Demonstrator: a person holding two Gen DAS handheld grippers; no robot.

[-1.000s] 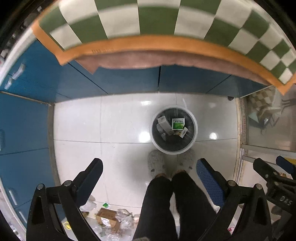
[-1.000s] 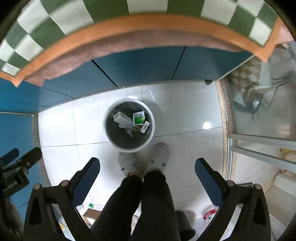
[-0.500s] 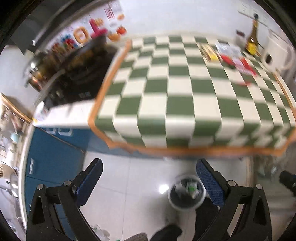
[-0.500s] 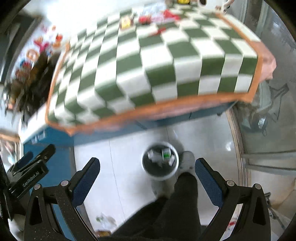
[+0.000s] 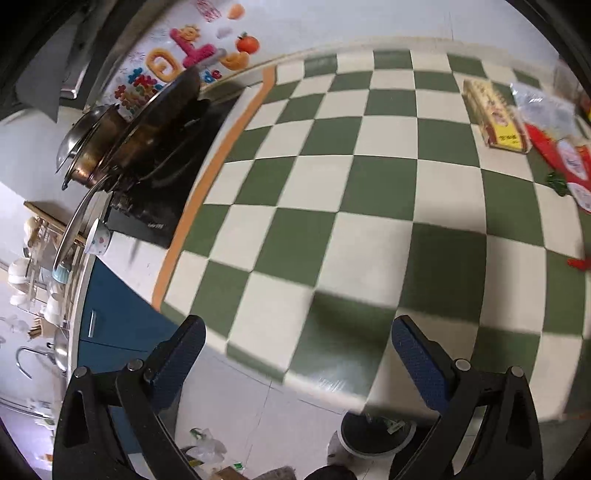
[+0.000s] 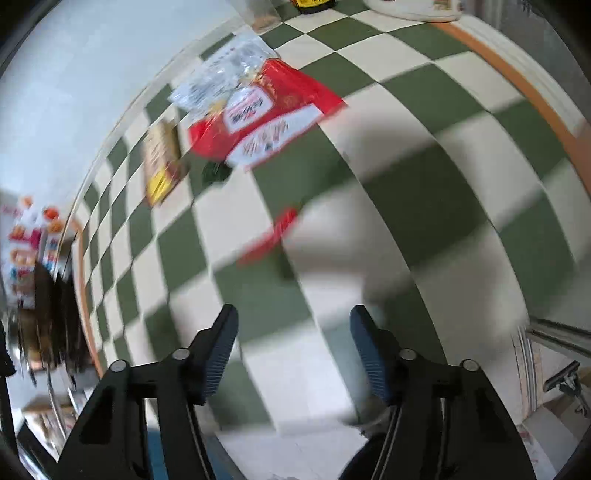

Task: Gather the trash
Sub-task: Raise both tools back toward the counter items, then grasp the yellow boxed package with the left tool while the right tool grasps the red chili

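Note:
Both grippers hang over a table with a green and white checked cloth. Trash lies at its far side: a red and white wrapper, a clear plastic bag, a yellow and brown box and a small red strip. The same box and red wrapper show at the right in the left wrist view. My left gripper is open and empty. My right gripper has its jaws closing, with nothing between them. A round bin with trash in it stands on the floor below the table edge.
A black stove with pans stands left of the table. Blue cabinets sit under the counter. Loose litter lies on the white floor tiles. A bottle and a white appliance stand at the table's far end.
Both views have swung up from the floor and bin to the tabletop. The right gripper's jaws have narrowed; the left stays wide open.

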